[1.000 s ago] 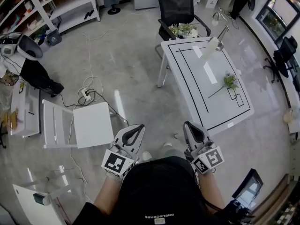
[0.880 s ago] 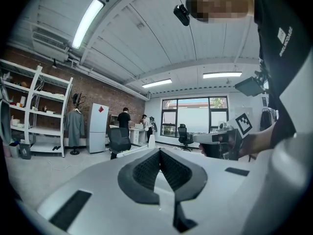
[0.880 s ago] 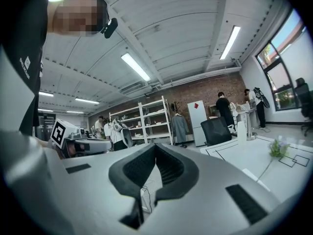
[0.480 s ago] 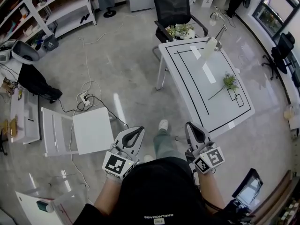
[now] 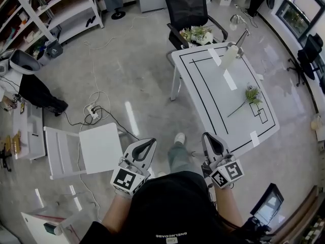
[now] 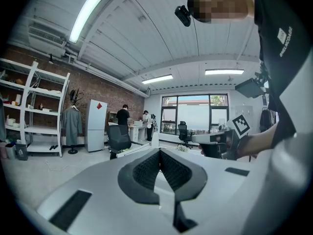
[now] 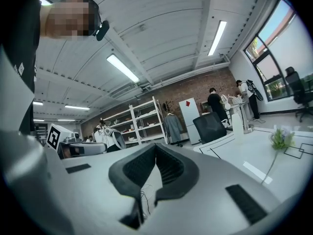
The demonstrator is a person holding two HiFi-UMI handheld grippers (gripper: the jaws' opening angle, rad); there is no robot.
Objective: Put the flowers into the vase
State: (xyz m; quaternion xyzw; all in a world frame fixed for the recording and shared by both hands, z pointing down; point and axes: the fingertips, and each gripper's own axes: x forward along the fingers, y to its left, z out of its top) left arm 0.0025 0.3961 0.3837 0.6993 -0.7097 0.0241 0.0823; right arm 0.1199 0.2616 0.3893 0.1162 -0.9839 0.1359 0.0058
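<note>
The person has stepped closer to the table [image 5: 234, 120], so nothing is picked up yet. The left gripper [image 5: 147, 145] and the right gripper [image 5: 211, 141] are both closed tight and empty. The flower [image 5: 251, 94] lies near the table's right edge, and the vase [image 5: 229, 55] stands at its far edge.

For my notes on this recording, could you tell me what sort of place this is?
Probably an office or lab workspace: a white table marked with black lines, an office chair behind it, and open shelves along the wall.
</note>
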